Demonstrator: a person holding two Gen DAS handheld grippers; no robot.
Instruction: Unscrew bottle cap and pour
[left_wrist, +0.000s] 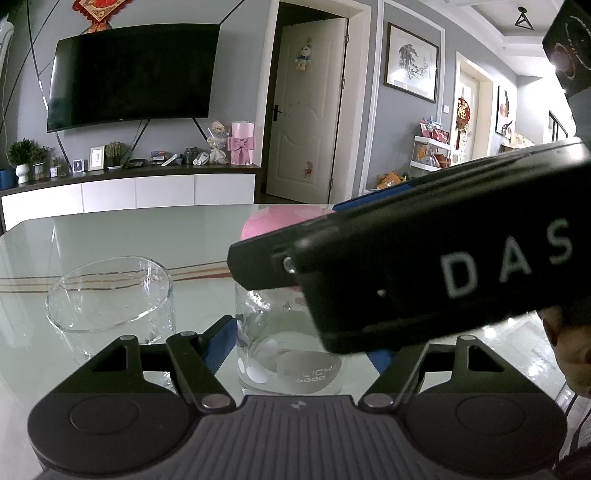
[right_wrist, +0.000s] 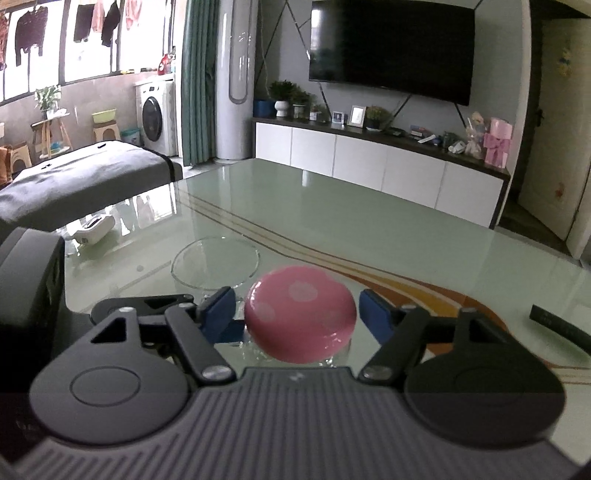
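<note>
A clear bottle (left_wrist: 280, 332) with a grey sticker stands on the glass table (left_wrist: 110, 236), and my left gripper (left_wrist: 301, 350) is shut on its body with the blue pads (left_wrist: 219, 343) against its sides. Its pink, white-dotted cap (right_wrist: 299, 317) sits between the blue pads of my right gripper (right_wrist: 297, 310). A thin gap shows at each pad, so that gripper is open around the cap. In the left wrist view the right gripper's black housing (left_wrist: 443, 266) crosses over the cap (left_wrist: 273, 221) and hides most of it.
A wide, empty clear glass cup (left_wrist: 107, 295) stands just left of the bottle, seen beyond the cap in the right wrist view (right_wrist: 214, 266). A black strap (right_wrist: 561, 325) lies on the table at the right. A hand (left_wrist: 569, 354) shows at the right edge.
</note>
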